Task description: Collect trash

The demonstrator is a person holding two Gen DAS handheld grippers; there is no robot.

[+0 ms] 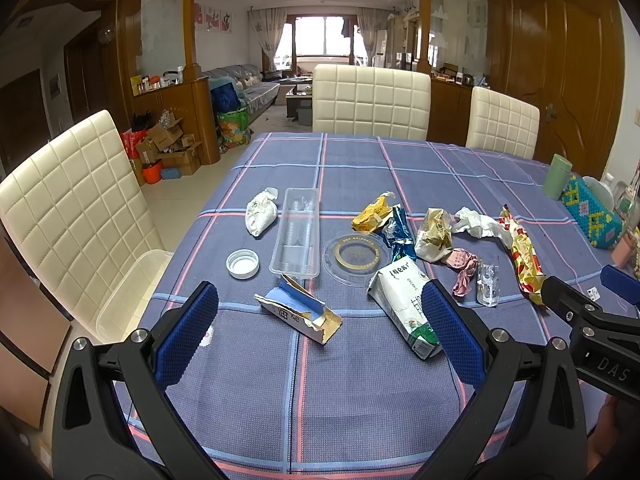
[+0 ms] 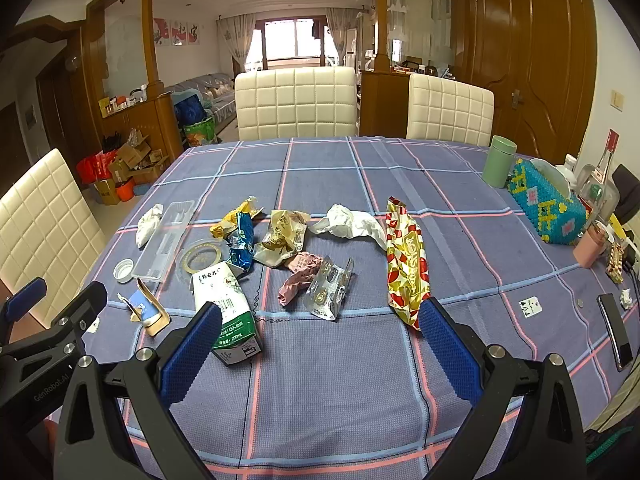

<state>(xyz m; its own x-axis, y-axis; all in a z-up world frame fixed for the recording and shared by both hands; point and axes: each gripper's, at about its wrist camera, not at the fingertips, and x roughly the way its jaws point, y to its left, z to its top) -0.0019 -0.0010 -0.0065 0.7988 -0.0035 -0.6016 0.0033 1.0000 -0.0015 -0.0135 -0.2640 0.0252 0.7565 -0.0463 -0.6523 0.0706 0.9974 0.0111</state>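
Note:
Trash lies scattered on the blue plaid tablecloth [image 1: 320, 392]. My left gripper [image 1: 320, 300] is open and holds nothing; a torn blue-and-white carton [image 1: 298, 314] lies between its fingers, and a white-and-green milk carton [image 1: 404, 304] sits beside the right finger. Beyond are a clear tray [image 1: 298, 236], a white cap [image 1: 243, 264] and a clear round lid [image 1: 356, 254]. My right gripper [image 2: 320, 312] is open and holds nothing, with the milk carton [image 2: 226, 304] by its left finger and a red-and-gold wrapper [image 2: 406, 264] by its right. A clear blister pack [image 2: 330, 290] and a pink wrapper [image 2: 300, 276] lie ahead.
A clear plastic bin [image 1: 132, 292] sits on the cream chair at the table's left. Along the right edge stand a green canister [image 2: 498, 162], a beaded tissue box [image 2: 548, 208], a pink cup [image 2: 590, 246] and a phone [image 2: 616, 332]. Two cream chairs line the far side.

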